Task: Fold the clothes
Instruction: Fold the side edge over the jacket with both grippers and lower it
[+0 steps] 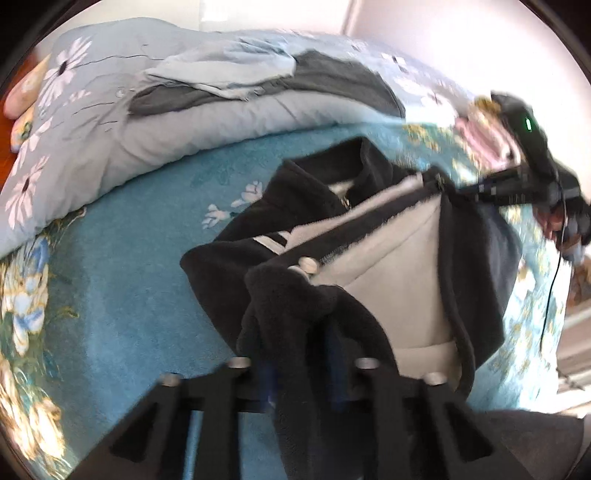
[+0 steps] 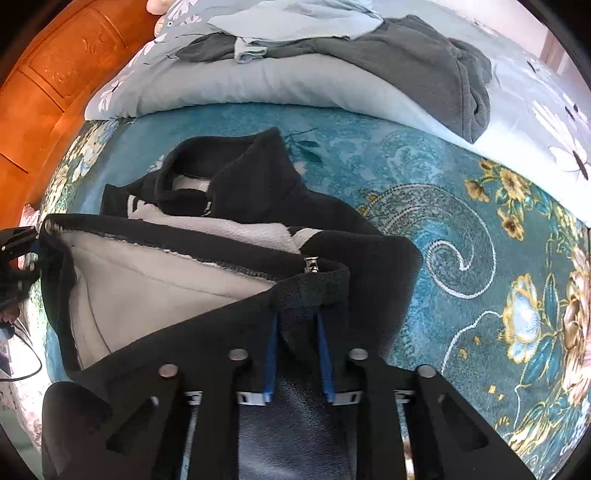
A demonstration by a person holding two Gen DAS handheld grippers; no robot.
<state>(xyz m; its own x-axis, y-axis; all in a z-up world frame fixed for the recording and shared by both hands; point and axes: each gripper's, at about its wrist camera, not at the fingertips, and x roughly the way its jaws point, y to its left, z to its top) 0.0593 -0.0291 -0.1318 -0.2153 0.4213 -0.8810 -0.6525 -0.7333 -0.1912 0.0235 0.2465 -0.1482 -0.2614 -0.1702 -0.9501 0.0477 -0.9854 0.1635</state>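
A black fleece jacket (image 1: pixel 306 195) with pale grey lining and a zip lies partly lifted over a teal bedspread (image 1: pixel 140 280). My left gripper (image 1: pixel 299 332) is shut on a bunched black edge of it close to the camera. My right gripper (image 1: pixel 443 184), held by a hand, pinches the far corner of the front panel at the right. In the right wrist view the jacket (image 2: pixel 243 177) has its collar away from me. There my right gripper (image 2: pixel 297 314) is shut on the zip-side hem, and my left gripper (image 2: pixel 40 236) holds the opposite corner at the left edge.
A pale blue duvet (image 1: pixel 74 122) with white flowers lies folded behind the jacket. On it rest a dark grey garment (image 2: pixel 424 62) and a light blue one (image 2: pixel 295 22). An orange wooden headboard (image 2: pixel 48 92) stands at the left. The bedspread (image 2: pixel 480 258) is bare to the right.
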